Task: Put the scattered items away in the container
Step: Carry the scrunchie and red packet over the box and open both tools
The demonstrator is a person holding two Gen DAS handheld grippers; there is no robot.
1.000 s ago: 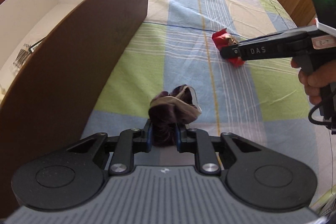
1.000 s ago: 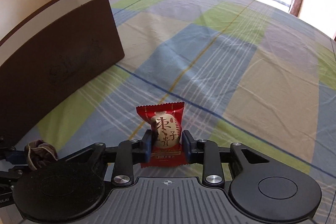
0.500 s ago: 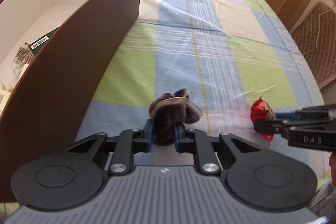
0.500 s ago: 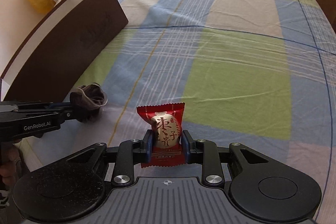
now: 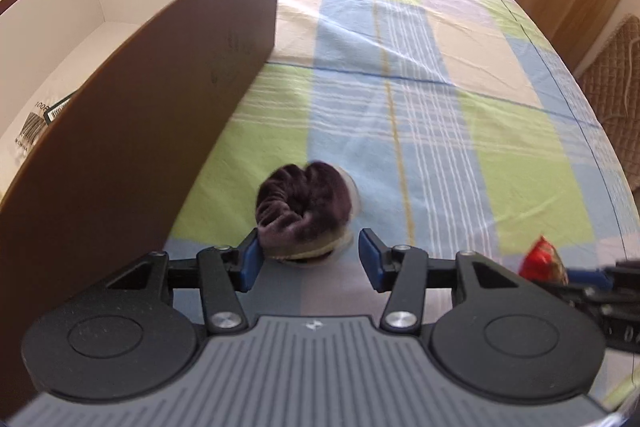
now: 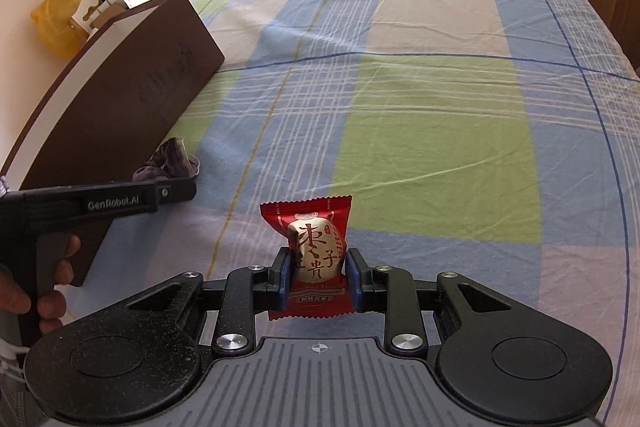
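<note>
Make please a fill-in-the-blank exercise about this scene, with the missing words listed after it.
1. The right tongs are shut on a snack pack whose wrapper is coloured ____.
2. The left tongs are ____, with the dark scrunchie between their pads.
3. The scrunchie is ____ the box, not in it.
4. The bedsheet has a ____ pattern.

Missing words: red; open; outside; checked
</note>
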